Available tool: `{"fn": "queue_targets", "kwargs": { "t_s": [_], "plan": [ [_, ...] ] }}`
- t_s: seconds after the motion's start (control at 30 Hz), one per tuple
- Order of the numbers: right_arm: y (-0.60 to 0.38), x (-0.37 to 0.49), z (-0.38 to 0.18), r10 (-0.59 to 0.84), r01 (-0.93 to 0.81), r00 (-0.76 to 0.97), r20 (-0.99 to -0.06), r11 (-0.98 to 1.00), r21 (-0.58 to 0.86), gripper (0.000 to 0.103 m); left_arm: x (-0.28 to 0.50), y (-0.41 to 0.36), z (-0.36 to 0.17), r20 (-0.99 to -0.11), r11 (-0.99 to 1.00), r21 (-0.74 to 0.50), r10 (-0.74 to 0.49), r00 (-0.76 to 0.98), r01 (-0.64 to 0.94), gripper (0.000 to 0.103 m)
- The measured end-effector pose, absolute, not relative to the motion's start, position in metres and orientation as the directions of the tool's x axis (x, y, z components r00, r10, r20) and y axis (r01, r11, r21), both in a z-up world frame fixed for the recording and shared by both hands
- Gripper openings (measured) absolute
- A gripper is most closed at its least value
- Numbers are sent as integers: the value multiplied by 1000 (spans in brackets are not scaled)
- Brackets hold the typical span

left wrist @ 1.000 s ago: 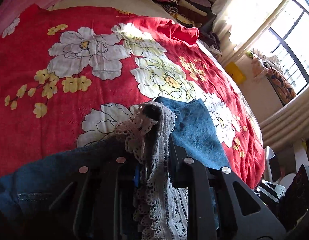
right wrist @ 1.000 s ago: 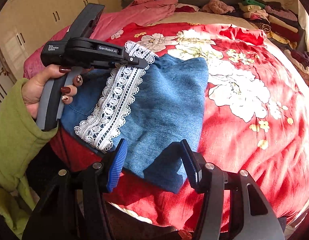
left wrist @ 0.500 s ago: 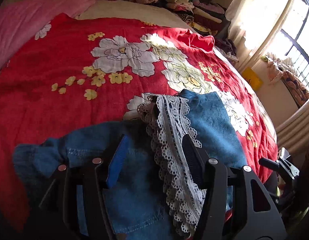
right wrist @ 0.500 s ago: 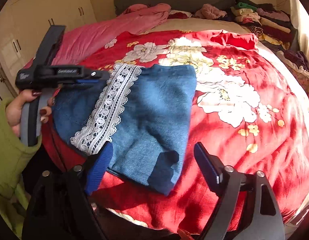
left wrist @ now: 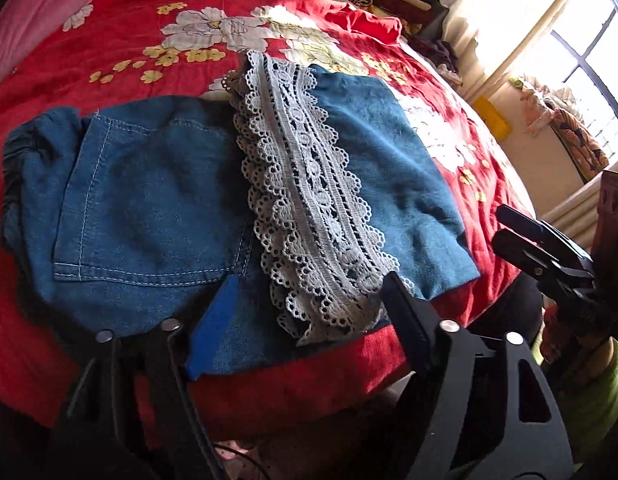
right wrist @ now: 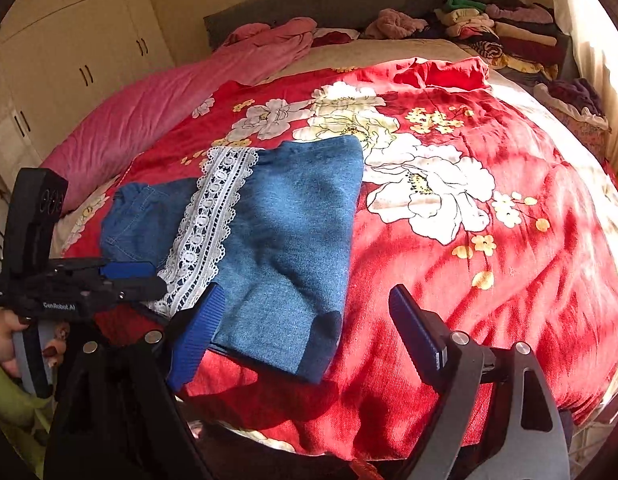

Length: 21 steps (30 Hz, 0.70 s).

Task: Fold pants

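Observation:
Blue denim pants lie folded near the front edge of the red flowered bedspread, with a white lace hem strip across the top. In the right wrist view the pants and lace lie left of centre. My left gripper is open and empty, just off the pants' near edge; it also shows in the right wrist view. My right gripper is open and empty, above the pants' near right corner; it shows at the right in the left wrist view.
A pink quilt lies along the bed's left side. Stacks of folded clothes sit at the head on the right. White wardrobes stand at the left. A bright window and curtain are on the right.
My left gripper opened, let go of the lace hem and drew back toward the bed's edge. The lace now lies flat on the pants. My right gripper opened wider and backed off.

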State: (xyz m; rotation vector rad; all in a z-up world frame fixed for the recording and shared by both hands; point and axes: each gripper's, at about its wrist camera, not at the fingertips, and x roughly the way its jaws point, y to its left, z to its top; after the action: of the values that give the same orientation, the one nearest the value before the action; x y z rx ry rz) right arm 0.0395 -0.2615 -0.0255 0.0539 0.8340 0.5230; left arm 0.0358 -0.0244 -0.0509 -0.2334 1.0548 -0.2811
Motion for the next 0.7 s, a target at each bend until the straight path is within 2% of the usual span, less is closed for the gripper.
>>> {"fn": "queue_targets", "kwargs": {
  "t_s": [0.07, 0.1, 0.13, 0.17, 0.2, 0.27, 0.37, 0.53, 0.7],
  "plan": [
    [-262, 39, -26, 461, -418, 551, -696, 874, 249, 83, 39, -31, -57, -824, 944, -308, -327, 463, 119, 67],
    [-262, 39, -26, 460, -416, 550, -697, 875, 249, 83, 39, -34, -59, -822, 940, -314, -339, 458, 133, 41],
    [-263, 39, -27, 459, -414, 549, -699, 876, 250, 83, 40, -35, -61, -822, 936, -322, -352, 447, 144, 23],
    [-264, 38, -26, 456, -409, 553, -698, 878, 250, 83, 39, -34, -61, -819, 932, -330, -361, 445, 148, 21],
    [-265, 38, -25, 455, -405, 556, -696, 879, 251, 83, 37, -32, -58, -816, 929, -335, -370, 443, 159, 14],
    [-264, 37, -20, 459, -415, 560, -690, 876, 246, 83, 32, -28, -49, -806, 925, -336, -379, 454, 175, 13],
    [-252, 35, -14, 461, -462, 560, -688, 863, 201, 83, 26, -24, -40, -813, 946, -266, -324, 485, 186, 13],
    [-220, 36, -18, 460, -530, 532, -711, 835, 144, 82, 28, -31, -54, -836, 947, -258, -319, 447, 193, 24],
    [-198, 40, -33, 441, -576, 495, -749, 812, 97, 70, 29, -32, -55, -836, 947, -253, -316, 448, 196, 31]
  ]
}}
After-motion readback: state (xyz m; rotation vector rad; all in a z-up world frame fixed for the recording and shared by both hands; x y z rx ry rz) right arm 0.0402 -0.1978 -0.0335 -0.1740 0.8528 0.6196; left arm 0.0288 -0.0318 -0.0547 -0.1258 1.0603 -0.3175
